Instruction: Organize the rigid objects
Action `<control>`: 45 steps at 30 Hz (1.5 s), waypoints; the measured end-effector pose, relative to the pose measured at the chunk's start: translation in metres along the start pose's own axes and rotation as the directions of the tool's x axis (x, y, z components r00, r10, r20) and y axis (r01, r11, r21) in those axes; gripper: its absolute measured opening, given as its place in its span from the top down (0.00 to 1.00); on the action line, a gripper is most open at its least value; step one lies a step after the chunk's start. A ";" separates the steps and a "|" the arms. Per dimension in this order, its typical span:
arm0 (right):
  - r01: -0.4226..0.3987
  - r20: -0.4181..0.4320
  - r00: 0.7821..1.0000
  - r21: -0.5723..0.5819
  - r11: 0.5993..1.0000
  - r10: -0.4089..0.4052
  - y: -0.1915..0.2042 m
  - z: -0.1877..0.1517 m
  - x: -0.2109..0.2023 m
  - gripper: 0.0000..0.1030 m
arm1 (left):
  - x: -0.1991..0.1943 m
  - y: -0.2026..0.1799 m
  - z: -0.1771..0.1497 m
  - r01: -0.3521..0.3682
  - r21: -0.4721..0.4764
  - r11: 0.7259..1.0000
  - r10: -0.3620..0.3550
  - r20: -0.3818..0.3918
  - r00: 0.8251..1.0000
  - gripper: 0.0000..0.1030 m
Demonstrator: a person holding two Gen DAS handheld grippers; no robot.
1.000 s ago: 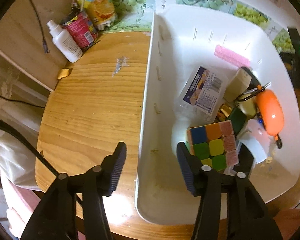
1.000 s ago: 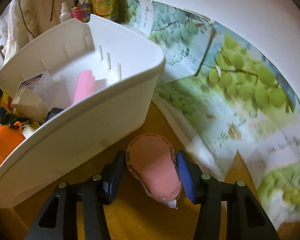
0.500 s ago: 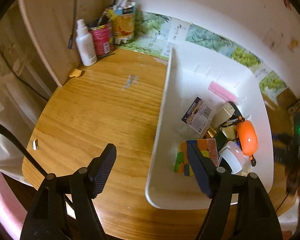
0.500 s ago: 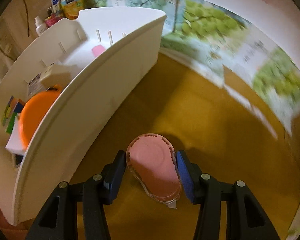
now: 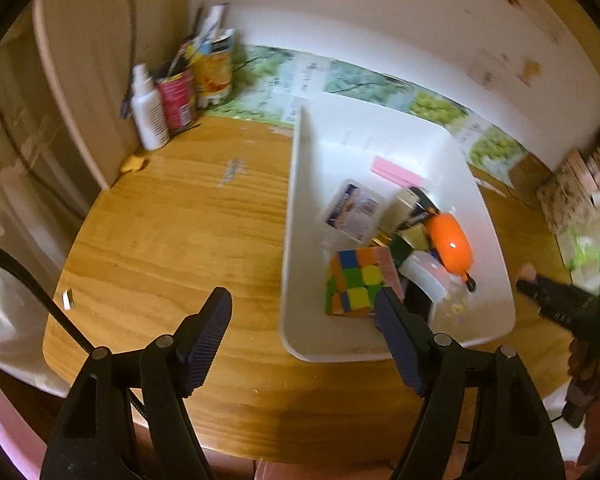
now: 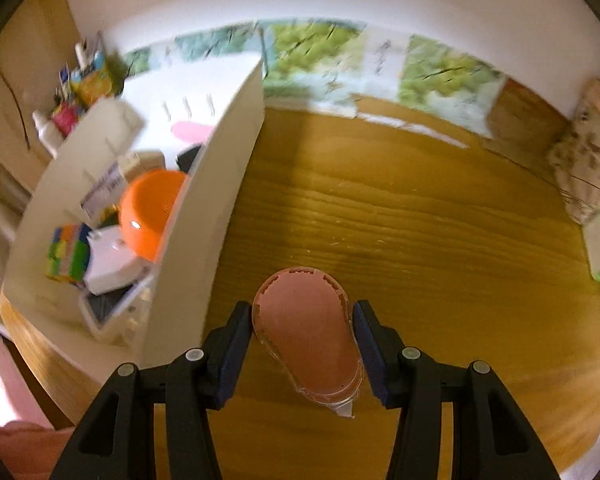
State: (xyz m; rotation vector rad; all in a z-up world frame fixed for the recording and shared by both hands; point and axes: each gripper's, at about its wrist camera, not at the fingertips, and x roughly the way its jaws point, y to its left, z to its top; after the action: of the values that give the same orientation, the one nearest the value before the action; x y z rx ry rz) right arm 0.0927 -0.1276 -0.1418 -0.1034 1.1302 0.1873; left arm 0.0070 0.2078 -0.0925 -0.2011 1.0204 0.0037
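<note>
Right gripper clamped on the pink tape dispenser, pads pressed to its two curved flanks, clear tip toward the camera, held above bare wooden table just right of the white bin
Left gripper wide apart and empty, poised over the bin's near left corner, right pad in front of the puzzle cube
Bin already crowded at its near end: cube, orange case, white box, labelled packet; far end mostly bare apart from a pink strip

Likely troubles, judged from here:
- Slip or twist of the dispenser: smooth rounded shell, pinched on curved sides only, easily rotated by a quick swing
- Knock against the bin's tall right wall if carried across too low, with the bin possibly shoved or tipped
- Bad landing on the pile: dispenser dropped onto the orange case could roll or bounce back out
- Clash of the two grippers over the bin, both close to its near end
</note>
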 end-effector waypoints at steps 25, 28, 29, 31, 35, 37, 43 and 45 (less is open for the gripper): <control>-0.025 0.202 0.979 -0.009 1.000 0.026 0.065 0.022 -0.086 0.49 | -0.052 -0.024 -0.004 0.100 0.037 0.994 -0.103 0.076 0.992 0.25; -0.030 0.171 0.985 0.003 1.000 0.030 0.048 0.010 -0.080 0.49 | -0.056 -0.037 -0.009 0.087 0.027 0.996 -0.089 0.092 0.992 0.25; -0.029 0.163 0.986 0.004 1.000 0.028 0.043 0.006 -0.078 0.49 | -0.058 -0.044 -0.011 0.082 0.025 0.996 -0.084 0.103 0.991 0.25; -0.025 0.135 0.991 0.007 1.000 0.024 0.030 -0.004 -0.070 0.49 | -0.061 -0.055 -0.015 0.065 0.014 0.998 -0.067 0.130 0.989 0.25; -0.036 0.094 0.995 0.018 0.999 0.034 0.006 -0.019 -0.057 0.40 | -0.062 -0.078 -0.021 0.071 -0.018 0.997 -0.067 0.143 0.987 0.25; -0.033 0.074 0.997 0.022 0.999 0.032 -0.003 -0.025 -0.052 0.36 | -0.061 -0.089 -0.026 0.085 -0.035 0.996 -0.079 0.134 0.988 0.25; -0.070 -0.008 0.997 0.087 0.994 0.071 -0.031 -0.037 -0.028 0.35 | -0.060 -0.120 -0.038 0.066 -0.028 0.997 -0.062 0.128 0.990 0.25; -0.072 -0.035 0.997 0.103 0.992 0.076 -0.038 -0.040 -0.019 0.35 | -0.061 -0.130 -0.042 0.061 -0.027 0.998 -0.056 0.130 0.990 0.25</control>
State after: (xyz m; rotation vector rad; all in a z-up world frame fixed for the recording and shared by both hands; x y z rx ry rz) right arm 0.0570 -0.1736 -0.1416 0.0250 1.1812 0.1938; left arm -0.0476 0.0785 -0.0404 -0.2560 0.8853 -0.0205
